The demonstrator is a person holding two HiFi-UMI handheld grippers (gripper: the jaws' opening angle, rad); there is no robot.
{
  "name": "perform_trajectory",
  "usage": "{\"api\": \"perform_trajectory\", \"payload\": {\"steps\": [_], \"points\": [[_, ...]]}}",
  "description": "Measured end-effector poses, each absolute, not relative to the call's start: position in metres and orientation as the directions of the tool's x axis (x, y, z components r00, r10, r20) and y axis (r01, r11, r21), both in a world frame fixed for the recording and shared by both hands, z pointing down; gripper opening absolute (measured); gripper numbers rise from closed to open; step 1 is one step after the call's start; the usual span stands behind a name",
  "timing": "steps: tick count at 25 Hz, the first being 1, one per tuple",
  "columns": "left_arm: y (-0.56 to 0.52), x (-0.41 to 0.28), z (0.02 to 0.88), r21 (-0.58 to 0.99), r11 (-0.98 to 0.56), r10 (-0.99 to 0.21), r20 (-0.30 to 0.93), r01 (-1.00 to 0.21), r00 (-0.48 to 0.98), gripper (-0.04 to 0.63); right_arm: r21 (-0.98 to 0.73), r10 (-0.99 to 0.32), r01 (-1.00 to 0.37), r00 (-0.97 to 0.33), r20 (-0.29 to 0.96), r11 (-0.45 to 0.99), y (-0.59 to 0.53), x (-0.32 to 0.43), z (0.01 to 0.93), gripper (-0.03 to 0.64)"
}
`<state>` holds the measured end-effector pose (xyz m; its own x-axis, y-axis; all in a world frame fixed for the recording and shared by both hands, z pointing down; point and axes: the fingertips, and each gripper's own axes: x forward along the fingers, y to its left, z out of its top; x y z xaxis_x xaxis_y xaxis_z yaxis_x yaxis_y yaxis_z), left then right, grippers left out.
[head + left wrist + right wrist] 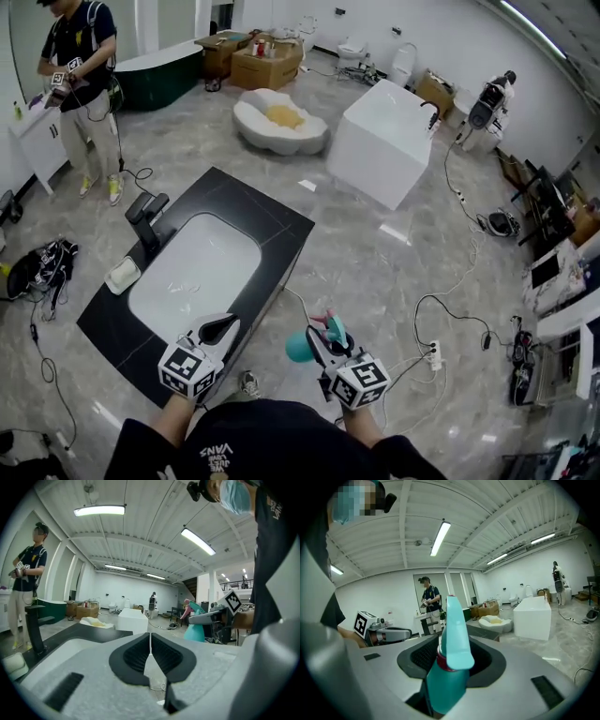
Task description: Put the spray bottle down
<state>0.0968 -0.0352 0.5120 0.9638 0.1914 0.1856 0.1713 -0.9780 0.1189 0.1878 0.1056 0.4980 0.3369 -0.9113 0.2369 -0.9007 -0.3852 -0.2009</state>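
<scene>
A teal spray bottle (302, 347) with a pink trigger is clamped in my right gripper (317, 345), held over the grey floor just right of the black tub's near corner. In the right gripper view the bottle (449, 667) stands upright between the dark pads, nozzle pointing away. My left gripper (222, 326) hovers over the near end of the black tub (272, 225); its pads (161, 656) meet with nothing between them. The left gripper view also catches the bottle (196, 629) off to the right.
The black tub has a white basin, a black faucet (147, 220) and a white soap dish (123, 275) on its left rim. A white freestanding tub (384, 141) stands farther back. A person (80, 84) stands far left. Cables and a power strip (432, 353) lie on the floor to the right.
</scene>
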Motion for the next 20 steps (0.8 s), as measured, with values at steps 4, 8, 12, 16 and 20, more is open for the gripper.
{"api": "perform_trajectory", "payload": {"steps": [4,8,12,16,20], "points": [[-0.072,0.098,0.514,0.133,-0.986,0.122,0.185,0.098,0.975,0.025,-0.192,-0.932,-0.928,0.272,0.239,-0.320,0.060,0.200,0.497,0.176],[-0.091,0.102,0.519,0.153,-0.987,0.078,0.194,0.048,0.978,0.025,-0.170,-0.944,-0.952,0.207,0.259,-0.255,0.027,0.211,0.499,0.176],[-0.110,0.111,0.524,0.162,-0.986,0.010,0.212,-0.025,0.977,0.025,-0.151,-0.951,-0.971,0.137,0.279,-0.184,-0.004,0.231,0.503,0.176],[-0.131,0.124,0.525,0.169,-0.979,-0.078,0.220,-0.117,0.972,0.025,-0.149,-0.952,-0.983,0.057,0.301,-0.106,-0.036,0.259,0.509,0.176],[-0.149,0.140,0.520,0.164,-0.963,-0.174,0.222,-0.212,0.959,0.025,-0.136,-0.951,-0.991,-0.033,0.307,-0.010,-0.071,0.289,0.507,0.176]]}}
